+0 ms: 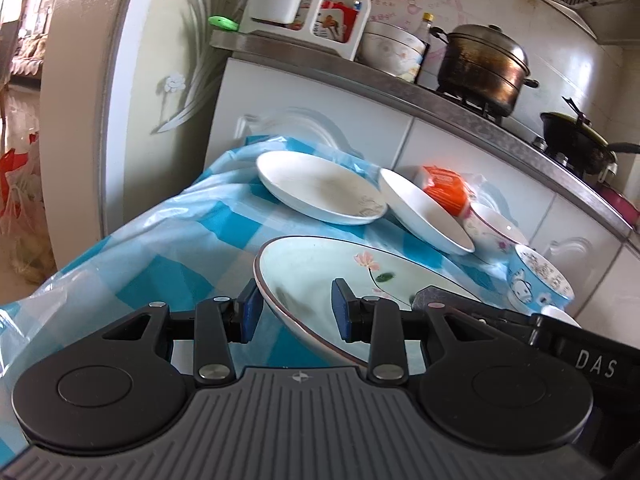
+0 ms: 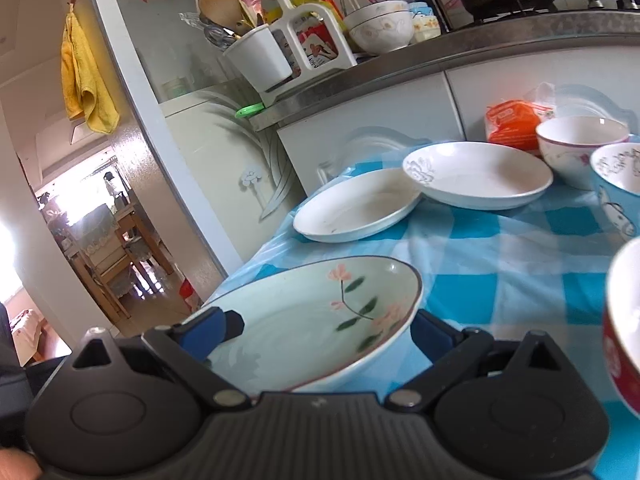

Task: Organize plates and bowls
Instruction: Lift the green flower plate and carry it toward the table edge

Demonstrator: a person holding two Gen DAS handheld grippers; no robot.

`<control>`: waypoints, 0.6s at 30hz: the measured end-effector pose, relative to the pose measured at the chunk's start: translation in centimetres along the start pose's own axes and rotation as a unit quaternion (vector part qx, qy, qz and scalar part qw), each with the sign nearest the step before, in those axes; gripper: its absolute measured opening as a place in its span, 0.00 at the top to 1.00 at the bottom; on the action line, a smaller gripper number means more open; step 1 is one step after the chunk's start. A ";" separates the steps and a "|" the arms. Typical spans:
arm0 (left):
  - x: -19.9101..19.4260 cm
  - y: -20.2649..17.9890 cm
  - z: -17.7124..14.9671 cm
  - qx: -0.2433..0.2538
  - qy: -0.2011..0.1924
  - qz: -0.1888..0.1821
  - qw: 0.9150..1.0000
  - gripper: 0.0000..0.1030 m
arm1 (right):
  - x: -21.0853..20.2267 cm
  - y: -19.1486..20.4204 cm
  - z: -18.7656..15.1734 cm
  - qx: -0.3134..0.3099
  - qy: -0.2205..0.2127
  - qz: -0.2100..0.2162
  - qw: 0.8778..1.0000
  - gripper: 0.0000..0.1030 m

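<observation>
the left tongs [image 1: 297, 310] grip the near rim of the flowered plate [image 1: 320, 276], tilted above the checked worktop [image 1: 168, 240]. the right tongs [image 2: 324, 330] stand wide around that plate; whether their pads press it is hidden. the red bowl [image 2: 624, 328] is cut off. readable: "das".

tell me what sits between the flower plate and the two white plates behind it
Nothing: between the flower plate and the two white plates there is only bare blue checked tablecloth. The right wrist view shows that gap most clearly.
</observation>
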State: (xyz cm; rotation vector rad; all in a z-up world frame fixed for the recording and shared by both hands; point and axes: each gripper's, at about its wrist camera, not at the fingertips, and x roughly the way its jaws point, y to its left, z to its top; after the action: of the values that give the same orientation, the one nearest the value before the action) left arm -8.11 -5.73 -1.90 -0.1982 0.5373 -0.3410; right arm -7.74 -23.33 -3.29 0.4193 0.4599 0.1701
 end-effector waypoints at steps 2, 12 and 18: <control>-0.4 -0.4 -0.3 0.005 0.004 -0.005 1.000 0.63 | -0.7 -0.2 -0.3 0.001 -0.001 -0.005 1.000 0.04; -1.7 -1.7 -1.7 0.027 0.015 -0.012 0.999 0.63 | -3.2 -0.7 -1.4 0.007 -0.007 -0.015 1.000 0.04; -1.7 -1.6 -2.4 0.030 0.030 -0.012 0.999 0.63 | -3.7 -1.0 -2.2 0.009 -0.001 -0.021 1.000 0.04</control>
State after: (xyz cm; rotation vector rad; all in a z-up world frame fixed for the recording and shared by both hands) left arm -11.18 -6.84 -2.68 -0.1380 0.5841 -0.3876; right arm -11.99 -24.41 -4.02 0.4275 0.4681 0.1244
